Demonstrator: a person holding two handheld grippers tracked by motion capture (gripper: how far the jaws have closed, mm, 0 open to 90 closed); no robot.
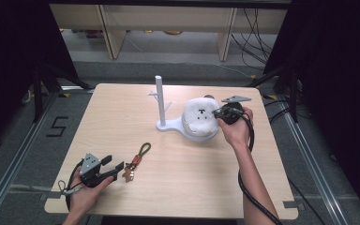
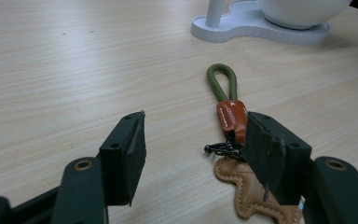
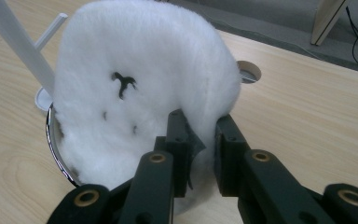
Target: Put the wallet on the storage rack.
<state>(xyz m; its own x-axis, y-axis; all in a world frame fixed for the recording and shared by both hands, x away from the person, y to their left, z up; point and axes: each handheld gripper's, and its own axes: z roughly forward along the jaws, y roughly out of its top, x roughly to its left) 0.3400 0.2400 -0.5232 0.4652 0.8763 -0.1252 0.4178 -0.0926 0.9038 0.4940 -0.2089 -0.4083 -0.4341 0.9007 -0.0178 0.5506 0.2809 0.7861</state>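
Item: white plush toy (image 1: 200, 118), fluffy, with small black stitched marks on its face. It sits in a bowl-shaped cradle at the wide end of a white stand (image 1: 168, 125), right of centre on the bench (image 1: 122, 108). The right claw (image 1: 217, 114) is pinched nearly shut on the toy's edge, fur bunched between the pads (image 3: 179, 135).

Item: keychain (image 1: 137, 161), a green cord loop, an orange tab, a dark clasp and a tan leather charm. It lies flat on the bench near the front left. The left claw (image 1: 115, 168) stands wide open just beside it and holds nothing; one pad (image 2: 265, 149) hangs over the clasp.

Progress, judged: the plush is gripped but not yet lifted off the stand; the keychain is not yet picked up. The stand's peg post (image 1: 160, 96) is bare.

Writing: the orange tab bears pale print, too small to read. A "5" (image 1: 56, 126) is taped on the floor left of the bench.
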